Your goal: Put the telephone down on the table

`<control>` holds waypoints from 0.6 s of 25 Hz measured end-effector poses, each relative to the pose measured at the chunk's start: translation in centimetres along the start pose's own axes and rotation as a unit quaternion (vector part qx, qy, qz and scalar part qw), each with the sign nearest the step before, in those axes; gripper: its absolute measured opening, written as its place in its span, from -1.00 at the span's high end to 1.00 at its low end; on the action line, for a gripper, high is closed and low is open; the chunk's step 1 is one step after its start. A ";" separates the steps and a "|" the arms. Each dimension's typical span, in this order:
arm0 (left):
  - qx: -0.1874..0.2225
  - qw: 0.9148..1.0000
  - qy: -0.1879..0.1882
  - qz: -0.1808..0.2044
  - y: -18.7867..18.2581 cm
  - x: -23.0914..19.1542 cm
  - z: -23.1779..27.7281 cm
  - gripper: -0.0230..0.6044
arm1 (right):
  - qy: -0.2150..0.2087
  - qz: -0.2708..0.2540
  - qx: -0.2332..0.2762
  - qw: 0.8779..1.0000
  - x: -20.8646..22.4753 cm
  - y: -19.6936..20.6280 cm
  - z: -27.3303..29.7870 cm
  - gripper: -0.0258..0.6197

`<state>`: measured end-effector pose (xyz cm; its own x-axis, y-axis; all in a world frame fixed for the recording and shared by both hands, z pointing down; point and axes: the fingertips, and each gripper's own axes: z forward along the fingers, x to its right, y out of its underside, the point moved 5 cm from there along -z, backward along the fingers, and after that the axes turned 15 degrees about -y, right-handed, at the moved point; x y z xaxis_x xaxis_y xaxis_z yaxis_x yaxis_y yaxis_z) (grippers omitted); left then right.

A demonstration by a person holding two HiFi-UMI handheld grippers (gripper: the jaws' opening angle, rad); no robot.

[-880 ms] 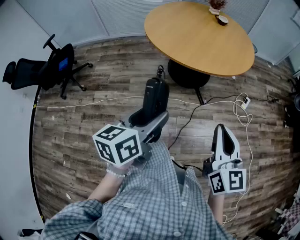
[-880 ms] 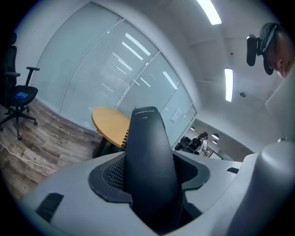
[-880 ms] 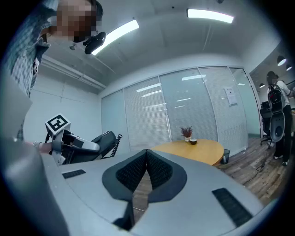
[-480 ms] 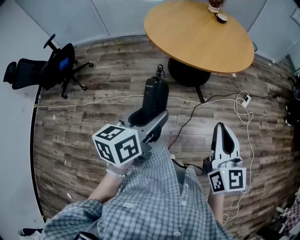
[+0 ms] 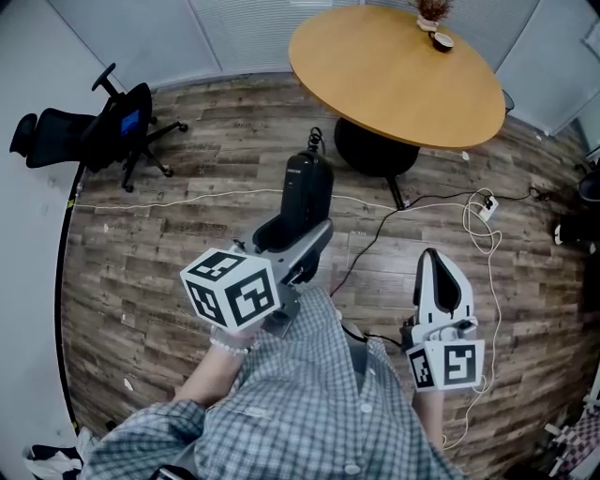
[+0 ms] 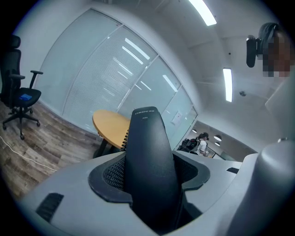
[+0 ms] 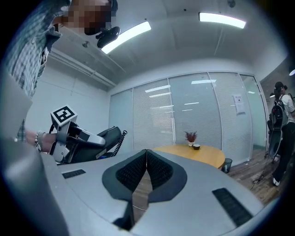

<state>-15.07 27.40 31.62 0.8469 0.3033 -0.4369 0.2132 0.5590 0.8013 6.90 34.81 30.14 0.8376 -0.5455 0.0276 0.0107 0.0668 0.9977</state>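
Wood-plank floor (image 5: 187, 244) fills most of the head view. The round worktop (image 5: 394, 70) stands ahead and to the right, well apart from us, and a black office chair (image 5: 103, 127) sits far left. We hold the telephone (image 5: 307, 190), a black handset, in the left tongs (image 5: 292, 246). They're spread wide and pinching its lower body, with the upper end poking out forward, over the floor and short of the worktop. The right tongs (image 7: 146, 156) are pressed together with nothing in them, held low at our right. Loose cables (image 5: 478, 234) run across the floor between us and the worktop base. The handset's coiled cord (image 7: 119, 140) hangs off its far end. A small plant (image 5: 431, 9) and cup (image 5: 443, 40) sit at the worktop's far rim. We judge the set-down hasn't begun. Risks: letting go early drops the handset to the floor; the dangling cord could catch the worktop rim; the floor cables could trip us walking in; a placement too near the rim could let it tip off.
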 end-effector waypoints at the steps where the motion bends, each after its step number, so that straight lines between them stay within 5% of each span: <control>1: 0.003 1.000 -0.003 0.000 0.1 0.3 0.0 0.04 | -0.002 0.002 0.000 1.000 0.2 0.1 -0.4 0.89; 15: 0.010 1.000 -0.004 -0.001 0.9 2.3 -0.1 0.04 | 0.019 0.058 0.008 0.998 2.4 1.7 -2.8 0.89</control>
<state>-13.02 28.65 31.29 0.8506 0.2957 -0.4347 0.2242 0.5438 0.8087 10.46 35.92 31.78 0.8525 -0.5035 0.1409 -0.0957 0.1147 0.9888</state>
